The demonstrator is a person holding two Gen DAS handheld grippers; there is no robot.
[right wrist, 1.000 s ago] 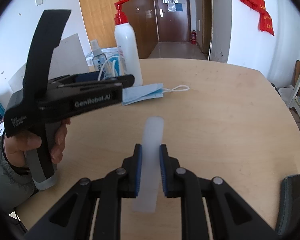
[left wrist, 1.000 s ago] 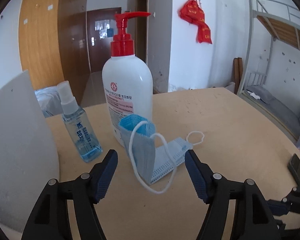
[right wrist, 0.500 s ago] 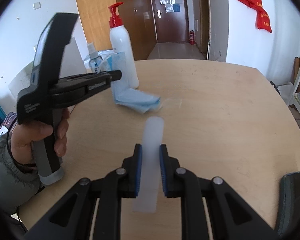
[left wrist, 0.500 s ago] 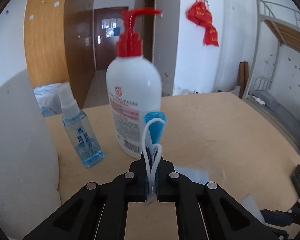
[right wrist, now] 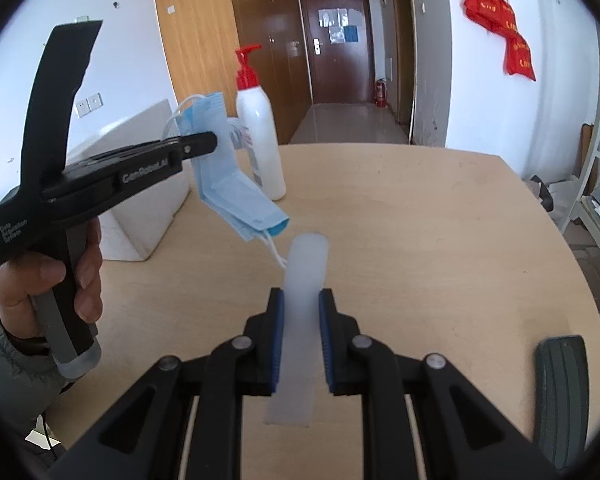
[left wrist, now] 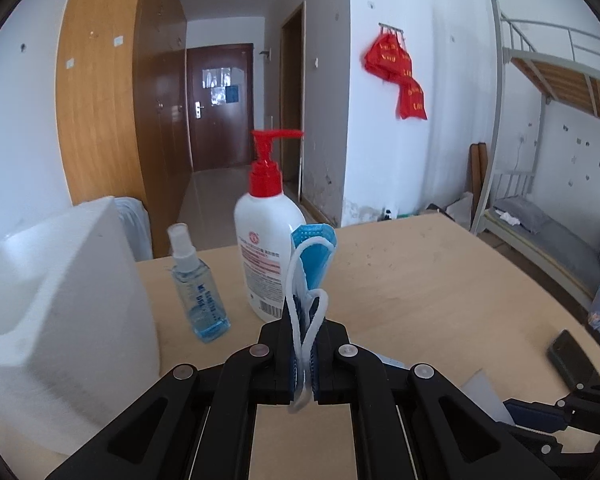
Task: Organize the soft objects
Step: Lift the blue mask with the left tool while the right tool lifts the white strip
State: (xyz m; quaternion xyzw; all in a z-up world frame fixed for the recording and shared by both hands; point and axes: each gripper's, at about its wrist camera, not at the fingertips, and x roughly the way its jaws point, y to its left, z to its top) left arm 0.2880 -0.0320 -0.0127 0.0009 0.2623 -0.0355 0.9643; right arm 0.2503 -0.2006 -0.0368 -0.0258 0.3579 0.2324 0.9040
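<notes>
My left gripper is shut on a blue face mask and holds it in the air above the wooden table. In the right wrist view the mask hangs folded from the left gripper, its white ear loops dangling. My right gripper is shut on a translucent white strip that sticks out forward, just below the hanging mask.
A white pump bottle with a red top and a small blue spray bottle stand on the table. A white foam box sits at the left. A dark phone lies near the right edge.
My left gripper closed on the mask and lifted it off the table, away from the pump bottle. The right gripper kept its hold on the strip and stayed put.
</notes>
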